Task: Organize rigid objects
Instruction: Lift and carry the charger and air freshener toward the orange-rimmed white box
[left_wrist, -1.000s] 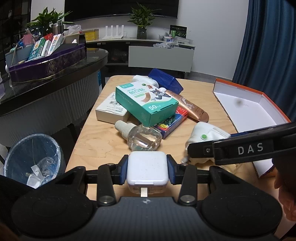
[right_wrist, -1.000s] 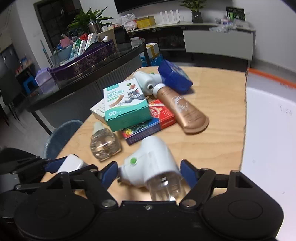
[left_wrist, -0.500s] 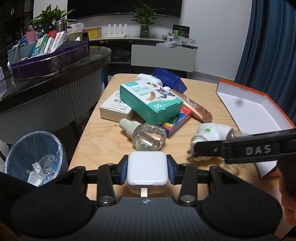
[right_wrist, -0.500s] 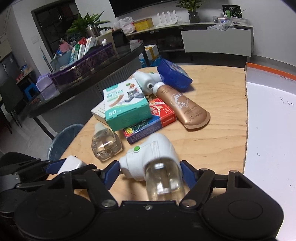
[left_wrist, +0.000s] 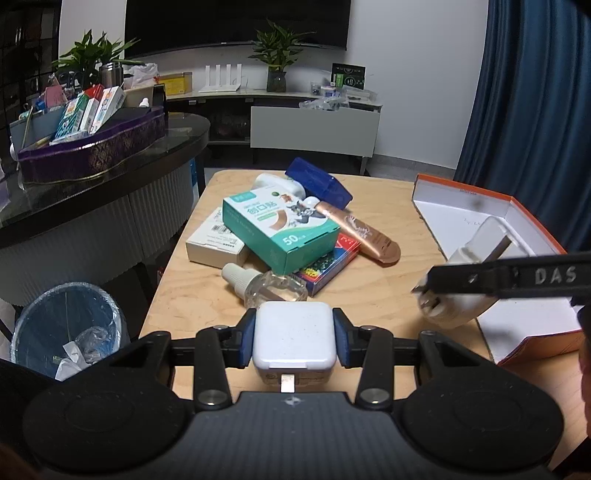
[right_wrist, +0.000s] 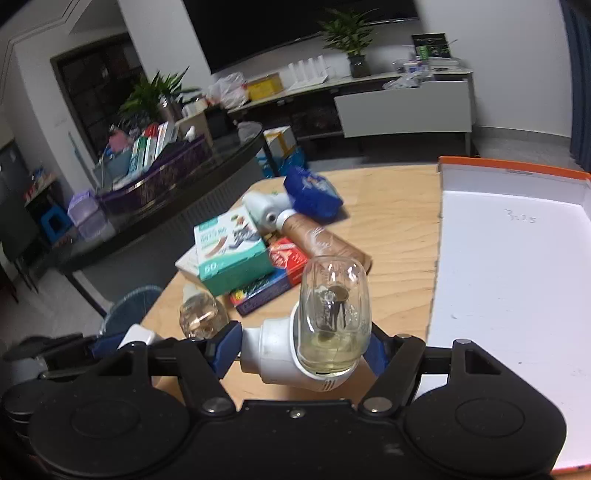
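My left gripper (left_wrist: 294, 341) has its jaws clamped on a white square charger (left_wrist: 294, 334), held just above the near edge of the wooden counter (left_wrist: 384, 284). My right gripper (right_wrist: 301, 347) carries a white plug-in vaporizer (right_wrist: 275, 349) with a clear glass bottle (right_wrist: 334, 314) screwed into it. Its jaws are closing, the blue pads pressing both sides of the white body. From the left wrist view I see that vaporizer lifted off the counter, hanging over the near left corner of the orange-rimmed box (left_wrist: 517, 206), which lies open along the counter's right edge and shows a white floor.

The rest of the clutter sits in a heap toward the counter's left edge and middle: a teal plaster box (left_wrist: 279, 232) lying on a beige carton (left_wrist: 214, 245) and a red-and-blue card pack (left_wrist: 327, 264), a copper tube (left_wrist: 360, 232), a blue case (left_wrist: 317, 182), and a loose refill bottle (left_wrist: 269, 286) just ahead of my left jaws.
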